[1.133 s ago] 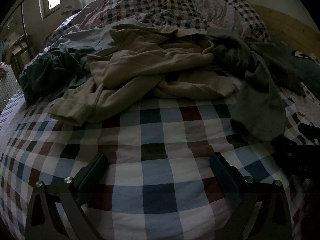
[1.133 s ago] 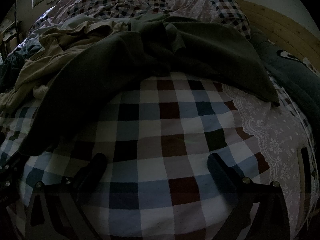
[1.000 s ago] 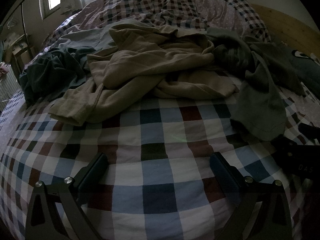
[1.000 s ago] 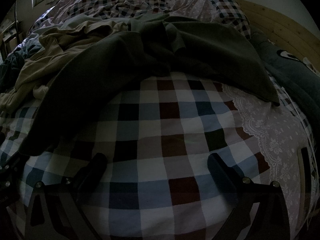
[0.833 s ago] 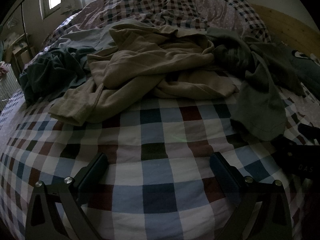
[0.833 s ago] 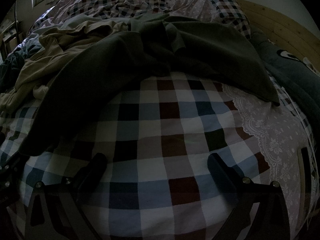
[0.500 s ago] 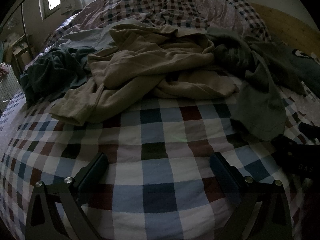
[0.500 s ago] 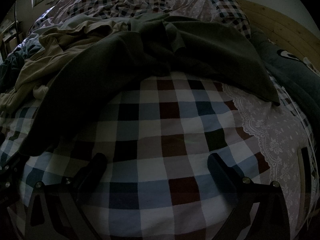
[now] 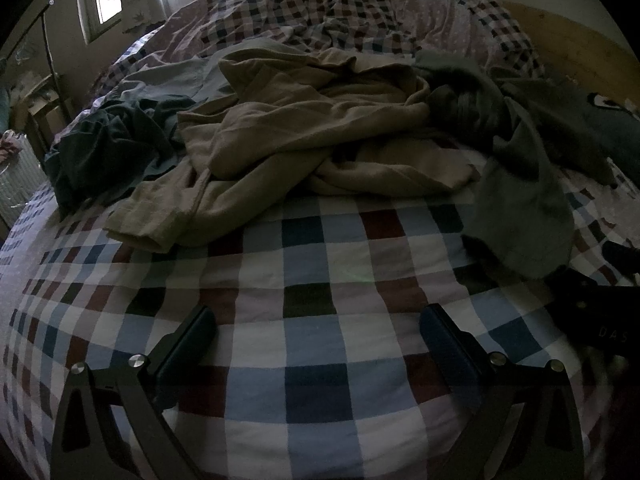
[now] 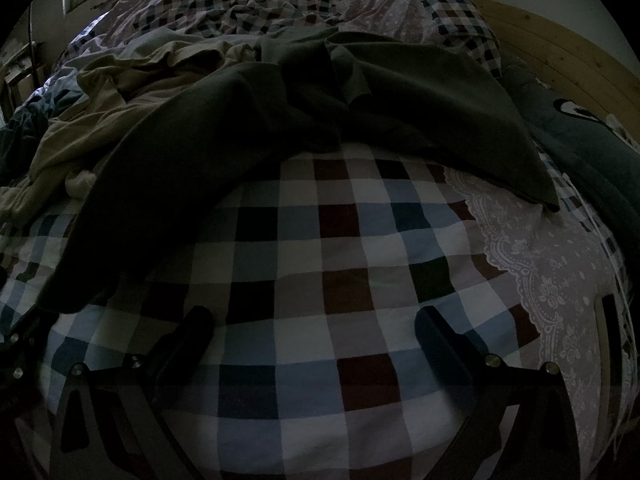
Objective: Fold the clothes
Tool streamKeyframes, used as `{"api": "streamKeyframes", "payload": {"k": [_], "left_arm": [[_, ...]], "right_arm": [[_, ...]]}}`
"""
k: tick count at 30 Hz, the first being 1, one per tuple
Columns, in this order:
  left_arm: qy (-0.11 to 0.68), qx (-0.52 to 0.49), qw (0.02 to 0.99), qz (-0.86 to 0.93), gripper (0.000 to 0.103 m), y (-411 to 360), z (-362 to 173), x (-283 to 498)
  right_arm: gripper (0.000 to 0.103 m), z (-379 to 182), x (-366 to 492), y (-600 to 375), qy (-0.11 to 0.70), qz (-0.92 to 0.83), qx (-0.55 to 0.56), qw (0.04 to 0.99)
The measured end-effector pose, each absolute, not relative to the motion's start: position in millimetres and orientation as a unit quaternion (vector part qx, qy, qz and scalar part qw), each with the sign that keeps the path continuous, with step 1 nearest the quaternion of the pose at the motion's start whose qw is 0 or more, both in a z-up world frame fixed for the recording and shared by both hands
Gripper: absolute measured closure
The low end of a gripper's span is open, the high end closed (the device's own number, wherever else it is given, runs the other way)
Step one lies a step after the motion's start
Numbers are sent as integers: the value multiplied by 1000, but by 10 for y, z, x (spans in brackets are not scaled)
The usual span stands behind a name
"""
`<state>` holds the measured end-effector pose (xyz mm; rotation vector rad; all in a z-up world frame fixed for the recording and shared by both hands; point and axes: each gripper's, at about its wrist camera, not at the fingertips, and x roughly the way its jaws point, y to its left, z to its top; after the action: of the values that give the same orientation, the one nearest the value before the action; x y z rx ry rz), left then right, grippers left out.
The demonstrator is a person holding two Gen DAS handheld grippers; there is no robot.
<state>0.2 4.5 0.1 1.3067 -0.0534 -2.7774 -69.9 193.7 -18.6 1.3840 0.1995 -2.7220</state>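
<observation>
Your left gripper [image 9: 316, 318] hangs low over the checked bedspread [image 9: 312, 344], its two fingers spread wide with nothing between them. Your right gripper [image 10: 314, 318] sits the same way, jaws wide apart and empty, above bare checks; its dark body shows at the right edge of the left wrist view.

Just beyond your left gripper, the clothes lie in a loose heap across the middle of the bed. A crumpled beige garment [image 9: 304, 140] is central, one sleeve trailing toward the near left. To its right a grey-green garment [image 9: 516, 200] drapes down toward you; in the right wrist view this dark garment [image 10: 304, 120] spreads across the bed just past the fingertips, partly over the beige one. A dark teal garment [image 9: 104, 152] is bunched at the left.

Farther back lies a rumpled small-check duvet [image 9: 320, 12]. At the far left edge stands a pale ribbed basket [image 9: 18, 188]; you cannot tell what it holds.
</observation>
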Motion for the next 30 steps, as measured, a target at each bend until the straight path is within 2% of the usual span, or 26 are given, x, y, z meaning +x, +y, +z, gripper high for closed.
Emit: {"api": "streamKeyframes", "payload": {"k": [2, 30], "left_arm": [[-10, 426, 65, -902, 0, 40, -4, -3], [16, 451, 40, -892, 0, -40, -16, -53]], "right_arm": [[0, -187, -702, 1904, 63, -888, 453, 42], [0, 41, -575, 2338, 37, -865, 477, 152]]}}
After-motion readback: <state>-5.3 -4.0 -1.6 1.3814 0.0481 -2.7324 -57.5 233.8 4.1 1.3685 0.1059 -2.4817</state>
